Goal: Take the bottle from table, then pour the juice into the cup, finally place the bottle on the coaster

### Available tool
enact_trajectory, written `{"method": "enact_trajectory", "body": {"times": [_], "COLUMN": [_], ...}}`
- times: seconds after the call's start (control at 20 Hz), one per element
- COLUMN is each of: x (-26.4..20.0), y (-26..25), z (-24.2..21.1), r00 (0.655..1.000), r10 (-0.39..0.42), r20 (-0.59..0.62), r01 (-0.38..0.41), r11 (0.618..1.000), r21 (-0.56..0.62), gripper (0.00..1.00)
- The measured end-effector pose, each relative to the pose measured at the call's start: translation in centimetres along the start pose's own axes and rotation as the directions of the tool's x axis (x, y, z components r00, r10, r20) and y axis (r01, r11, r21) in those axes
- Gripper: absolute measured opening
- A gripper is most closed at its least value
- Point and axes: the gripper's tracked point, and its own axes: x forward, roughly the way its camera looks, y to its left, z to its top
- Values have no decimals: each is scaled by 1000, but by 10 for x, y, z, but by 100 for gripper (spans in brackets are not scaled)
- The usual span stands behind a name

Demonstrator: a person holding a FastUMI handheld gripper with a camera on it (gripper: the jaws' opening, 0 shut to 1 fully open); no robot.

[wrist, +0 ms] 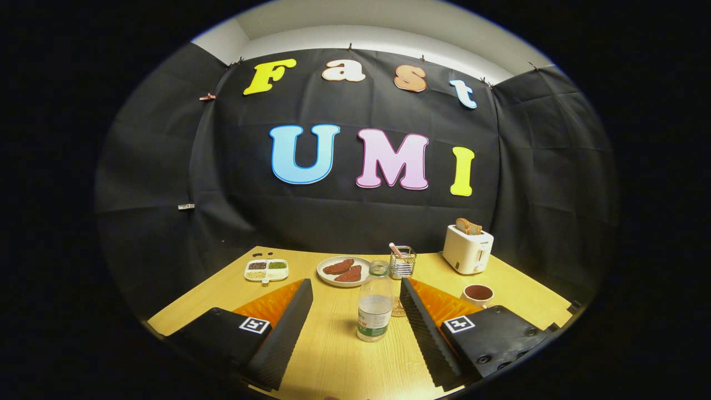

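A clear plastic bottle [375,303] with a green cap and green label stands upright on the wooden table [339,361], partly filled with clear liquid. It stands between my two fingers, nearer the right one, and neither finger touches it. My gripper [355,286] is open wide. A round coaster [397,308] lies just behind the bottle, partly hidden by it and by the right finger. A white cup [477,295] with a dark inside sits beyond the right finger.
Farther back are a plate [344,271] with two reddish pieces, a wire holder [402,261], a white toaster [467,248] holding bread, and a small divided dish [266,270] at the left.
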Motion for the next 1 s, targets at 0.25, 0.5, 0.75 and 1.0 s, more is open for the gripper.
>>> {"method": "enact_trajectory", "body": {"times": [0.25, 0.5, 0.75, 1.0], "x": [20, 51, 79, 104], "y": [-12, -17, -24, -24], "z": [-21, -50, -80, -113], "r00": [999, 998, 996, 992], "r10": [-36, -48, -58, -64], "r20": [-22, -42, -69, -109], "r01": [36, 50, 58, 62], "r11": [999, 998, 998, 998], "r21": [14, 42, -2, -20], "gripper": [97, 97, 97, 97]}}
